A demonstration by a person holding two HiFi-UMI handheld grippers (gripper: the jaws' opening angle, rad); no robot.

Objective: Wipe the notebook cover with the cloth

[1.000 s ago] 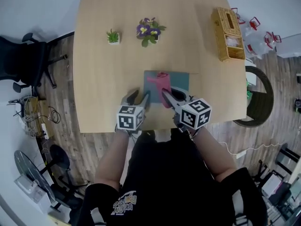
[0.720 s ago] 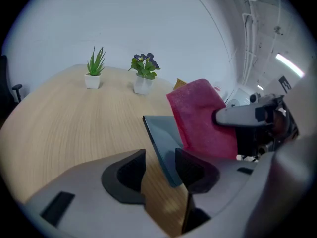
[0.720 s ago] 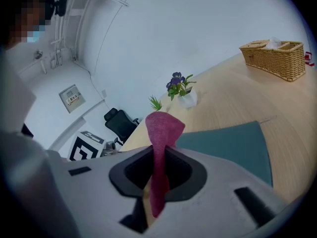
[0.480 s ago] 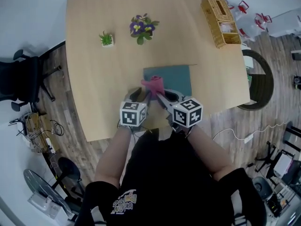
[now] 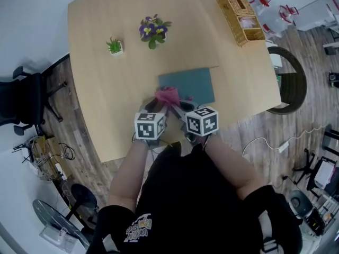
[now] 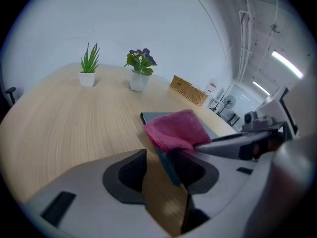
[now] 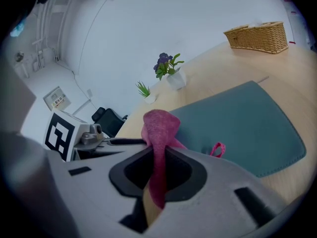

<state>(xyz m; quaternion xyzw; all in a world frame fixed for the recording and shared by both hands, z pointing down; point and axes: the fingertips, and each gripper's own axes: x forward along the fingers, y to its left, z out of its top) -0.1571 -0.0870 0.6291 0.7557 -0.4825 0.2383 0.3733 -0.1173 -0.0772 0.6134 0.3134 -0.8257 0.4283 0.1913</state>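
At the near left corner of the flat teal notebook (image 5: 190, 83), lying crosswise on the worktop (image 5: 106, 78), right gripper (image 7: 157, 167) jaws pinch the bunched pink cloth (image 7: 159, 128); left gripper (image 6: 166, 160) jaws, just narrowing, gape astride that corner.

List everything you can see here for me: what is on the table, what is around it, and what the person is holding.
table: one, light wood, middle of the head view
notebook: one, teal cover, flat near the table's near edge
cloth: one, pink, over the notebook's near left corner
green plant: one, white pot, far left
flowering plant: one, purple blooms, beside the green plant
basket: one, wicker, far right corner
jugs: at least two, clear with red handles, floor past the basket
office chair: one, black, floor at left
right gripper: grey, shut on the cloth
left gripper: grey, open, jaws just closing slightly; notebook's edge in the gap, ungripped
person: one, black shirt, bottom
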